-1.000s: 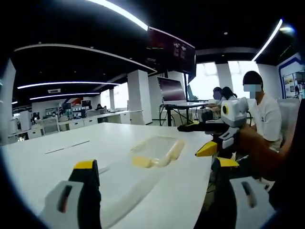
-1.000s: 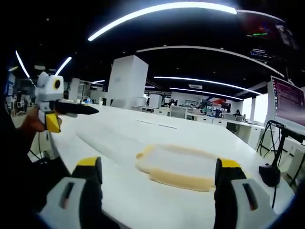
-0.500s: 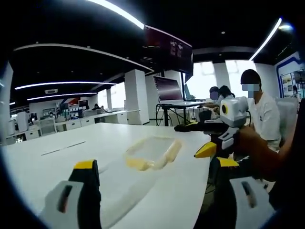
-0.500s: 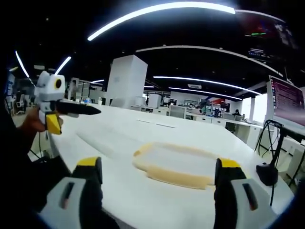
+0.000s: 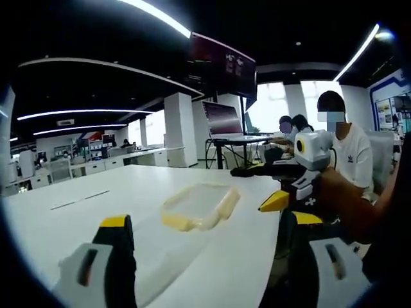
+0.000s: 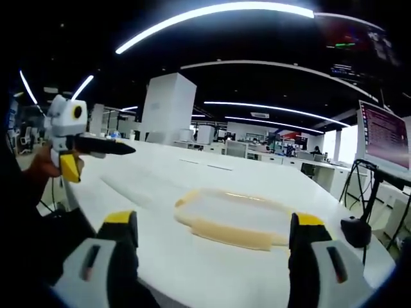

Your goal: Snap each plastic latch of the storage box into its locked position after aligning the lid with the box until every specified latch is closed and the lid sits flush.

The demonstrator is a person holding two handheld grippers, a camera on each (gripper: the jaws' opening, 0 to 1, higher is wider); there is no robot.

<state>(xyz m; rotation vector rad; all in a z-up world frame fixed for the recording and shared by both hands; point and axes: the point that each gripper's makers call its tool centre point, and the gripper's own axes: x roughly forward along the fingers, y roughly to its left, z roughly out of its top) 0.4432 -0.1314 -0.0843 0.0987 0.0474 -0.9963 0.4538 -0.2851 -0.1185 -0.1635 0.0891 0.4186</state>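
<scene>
Both of my grippers, left gripper and right gripper, gape wide above the white table, short of the storage box.

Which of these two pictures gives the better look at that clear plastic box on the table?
The right gripper view: the storage box lies close, broadside, between the jaws. The left gripper view shows the storage box smaller, farther off, seen endwise.

- Storage box: clear plastic, its latches of pale yellow plastic, smooth with a slight sheen.
- Bench: white, smooth, matt top.
- Each hand-held gripper: grey and yellow plastic shells, black matt jaws.
</scene>
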